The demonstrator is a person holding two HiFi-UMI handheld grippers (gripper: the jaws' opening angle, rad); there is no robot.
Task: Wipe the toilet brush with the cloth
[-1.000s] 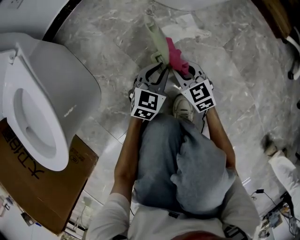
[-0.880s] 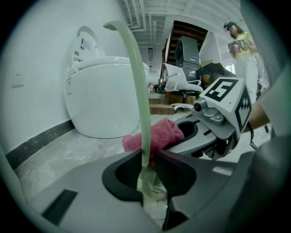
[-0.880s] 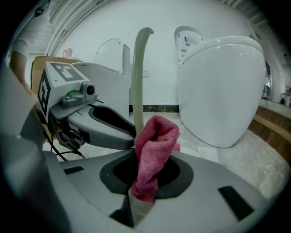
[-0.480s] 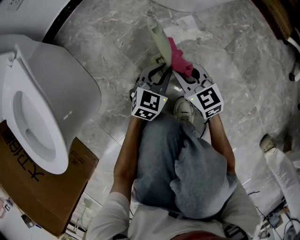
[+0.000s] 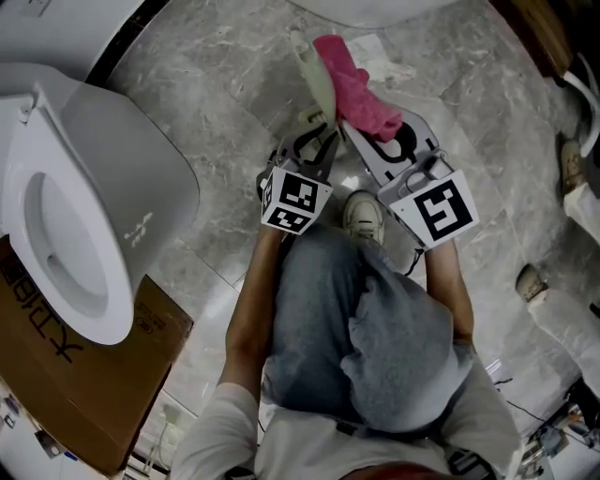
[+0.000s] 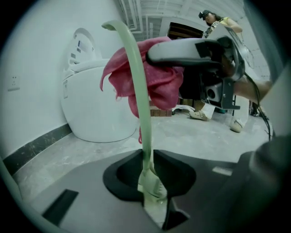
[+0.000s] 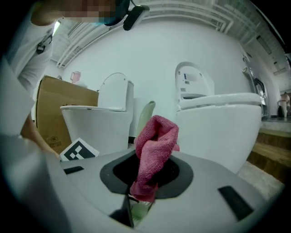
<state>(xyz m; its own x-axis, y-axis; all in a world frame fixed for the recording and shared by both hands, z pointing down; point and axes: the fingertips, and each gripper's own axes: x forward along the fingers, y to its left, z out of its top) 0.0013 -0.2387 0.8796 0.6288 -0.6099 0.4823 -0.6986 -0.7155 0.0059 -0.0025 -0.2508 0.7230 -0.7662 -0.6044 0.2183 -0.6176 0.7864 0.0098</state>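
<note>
The toilet brush (image 5: 317, 77) is pale green and flat, pointing away from me over the marble floor. My left gripper (image 5: 319, 131) is shut on the brush's lower end; in the left gripper view the brush stem (image 6: 139, 95) rises from between the jaws. A pink cloth (image 5: 354, 86) lies against the brush's right side, and my right gripper (image 5: 367, 124) is shut on it. The cloth (image 7: 153, 148) stands up out of the jaws in the right gripper view, with the brush (image 7: 144, 114) just behind it. The cloth (image 6: 157, 77) drapes round the stem's upper half.
A white toilet (image 5: 84, 216) with its lid up stands at the left, over a cardboard box (image 5: 103, 375). Another toilet's base (image 5: 375, 7) is at the top. My shoe (image 5: 364, 214) sits between the grippers. Other people's shoes (image 5: 532, 281) are at the right.
My right gripper has slid the pink cloth further along the brush, away from me, and its marker cube has swung right. The left gripper and the brush have barely moved.
</note>
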